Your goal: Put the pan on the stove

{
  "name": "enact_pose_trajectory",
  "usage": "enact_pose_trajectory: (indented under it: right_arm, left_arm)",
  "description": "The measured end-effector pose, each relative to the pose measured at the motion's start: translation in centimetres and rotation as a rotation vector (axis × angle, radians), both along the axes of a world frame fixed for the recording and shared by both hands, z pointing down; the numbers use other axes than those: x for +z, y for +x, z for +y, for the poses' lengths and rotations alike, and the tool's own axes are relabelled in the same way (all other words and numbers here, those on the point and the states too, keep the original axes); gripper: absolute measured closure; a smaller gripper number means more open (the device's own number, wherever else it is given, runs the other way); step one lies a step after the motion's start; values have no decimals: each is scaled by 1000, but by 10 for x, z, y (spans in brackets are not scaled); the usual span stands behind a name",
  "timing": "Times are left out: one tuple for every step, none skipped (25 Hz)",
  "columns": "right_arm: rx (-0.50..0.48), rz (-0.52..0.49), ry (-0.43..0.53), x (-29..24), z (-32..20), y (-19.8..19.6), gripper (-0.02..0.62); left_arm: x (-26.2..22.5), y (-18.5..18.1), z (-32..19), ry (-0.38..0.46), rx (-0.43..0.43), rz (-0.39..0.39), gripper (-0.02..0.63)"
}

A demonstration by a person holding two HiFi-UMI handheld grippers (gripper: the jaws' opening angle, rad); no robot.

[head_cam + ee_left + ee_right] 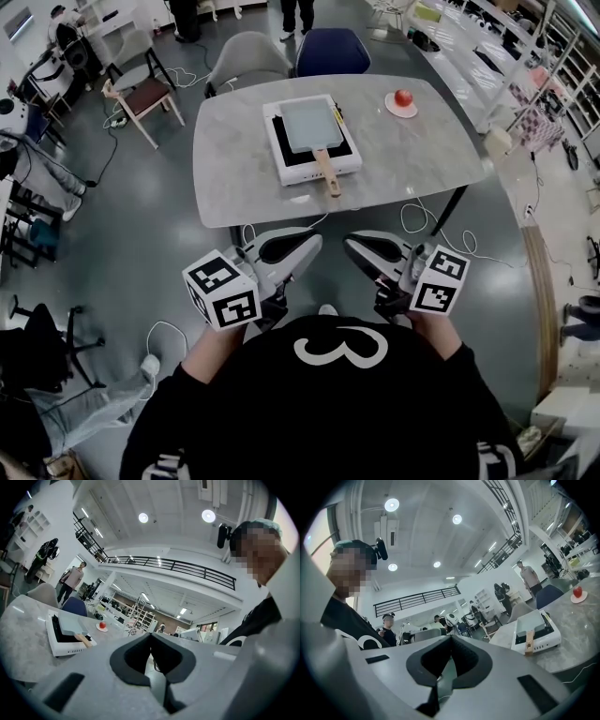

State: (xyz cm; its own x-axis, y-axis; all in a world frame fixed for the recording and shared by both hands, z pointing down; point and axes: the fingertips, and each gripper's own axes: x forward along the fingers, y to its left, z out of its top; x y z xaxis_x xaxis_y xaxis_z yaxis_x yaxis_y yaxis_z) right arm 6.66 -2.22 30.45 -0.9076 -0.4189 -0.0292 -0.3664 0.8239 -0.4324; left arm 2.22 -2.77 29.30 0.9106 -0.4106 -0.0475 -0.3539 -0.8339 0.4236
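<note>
The square grey pan with a wooden handle [309, 124] sits on the black top of the white flat stove [349, 169]. Its handle reaches over the stove's near rim towards me and ends short of the near edge of the grey marbled desk [234, 141]. The desk lies bare to the left of the stove, and there is a narrower bare strip on the near side. To the right of the stove and a little beyond it, a red round fruit [403, 97] rests on a small white plate [394, 110] near the far edge. Beyond the stove, a pale grey chair [248, 58] and a dark blue chair [333, 49] are drawn up to the far edge. On my side of the stove, open dark glossy floor [141, 234] lies past the desk's rounded near edge, and white cables [412, 220] loop there under the desk. The only writing I can read is a large white "3" [340, 349] on my black shirt. The cubes on both claws carry black-and-white square patterns. I hold my left claw [151, 637] and my right claw [451, 638] close to my chest, well apart from the stove and short of the desk. They are angled inward towards each other and tipped upward. Both are closed tight, pad against pad, with nothing between them.
</note>
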Motion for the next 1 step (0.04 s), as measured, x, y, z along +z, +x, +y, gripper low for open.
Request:
enact_pose_trajectory:
  right_arm:
    - [0, 2, -1, 1, 0, 0, 581]
  left_arm:
    - [0, 0, -1, 3, 2, 3, 591]
